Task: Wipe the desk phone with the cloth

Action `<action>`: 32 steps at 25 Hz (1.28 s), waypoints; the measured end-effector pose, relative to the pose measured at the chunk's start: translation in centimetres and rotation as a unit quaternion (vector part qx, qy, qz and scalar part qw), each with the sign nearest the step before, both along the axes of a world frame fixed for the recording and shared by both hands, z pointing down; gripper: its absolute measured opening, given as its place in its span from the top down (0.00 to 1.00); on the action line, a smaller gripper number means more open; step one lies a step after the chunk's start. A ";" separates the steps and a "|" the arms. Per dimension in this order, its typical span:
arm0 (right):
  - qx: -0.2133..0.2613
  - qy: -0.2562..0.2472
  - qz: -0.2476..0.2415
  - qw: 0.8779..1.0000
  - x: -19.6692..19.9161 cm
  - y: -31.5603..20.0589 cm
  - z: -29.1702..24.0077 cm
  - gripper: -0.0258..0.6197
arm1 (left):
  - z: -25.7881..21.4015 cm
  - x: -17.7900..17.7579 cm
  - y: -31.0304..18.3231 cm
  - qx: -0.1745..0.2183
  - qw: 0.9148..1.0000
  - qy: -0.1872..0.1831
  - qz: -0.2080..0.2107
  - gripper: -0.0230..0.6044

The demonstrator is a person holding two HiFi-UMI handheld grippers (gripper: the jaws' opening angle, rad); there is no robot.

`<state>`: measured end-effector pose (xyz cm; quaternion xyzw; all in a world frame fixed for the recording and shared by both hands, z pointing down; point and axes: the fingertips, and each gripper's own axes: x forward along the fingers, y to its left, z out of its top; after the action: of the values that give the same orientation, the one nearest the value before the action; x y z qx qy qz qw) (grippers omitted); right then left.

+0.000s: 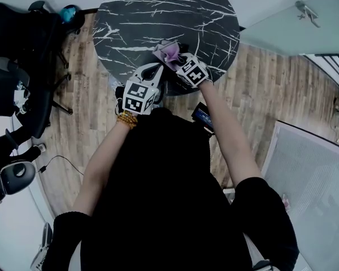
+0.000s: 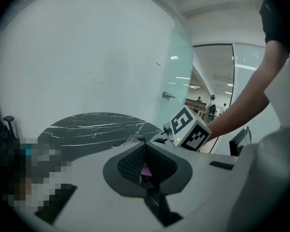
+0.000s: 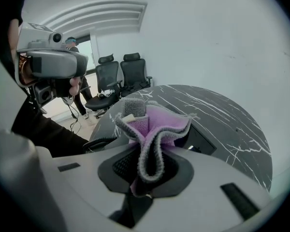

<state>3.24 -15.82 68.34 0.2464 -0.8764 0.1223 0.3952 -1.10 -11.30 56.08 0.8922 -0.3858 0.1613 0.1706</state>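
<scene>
The round black marble bench (image 1: 158,16) with white veins carries the black desk phone (image 3: 201,140) at its near edge, just below the bunched purple-and-grey fleece cloth (image 3: 152,129). The right claw (image 3: 146,170) pinches that cloth by its middle, and the left claw (image 2: 144,151) sits pressed together alongside, apparently empty. The wipe should go best with the loose folds laid flat on the phone and light strokes kept clear of the coiled cord (image 3: 99,143).

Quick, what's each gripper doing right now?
Left hand-held gripper: closed, with a sliver of the cloth between its jaws.
Right hand-held gripper: closed on the cloth.
</scene>
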 end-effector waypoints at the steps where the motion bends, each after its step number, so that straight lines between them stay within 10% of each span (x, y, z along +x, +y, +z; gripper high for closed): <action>1: 0.000 0.000 0.000 1.000 0.0 0.0 0.0 0.87 | 0.0 0.0 0.0 0.000 1.000 0.000 0.000 0.94; 32: -0.035 0.005 -0.018 0.999 -0.5 4.0 1.9 0.87 | 0.4 0.8 1.4 -0.008 1.000 -0.001 0.019 0.94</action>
<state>2.70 -11.79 70.26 0.2175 -0.8740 0.1445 0.4097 -0.35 -9.87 56.44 0.8980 -0.3673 0.1687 0.1738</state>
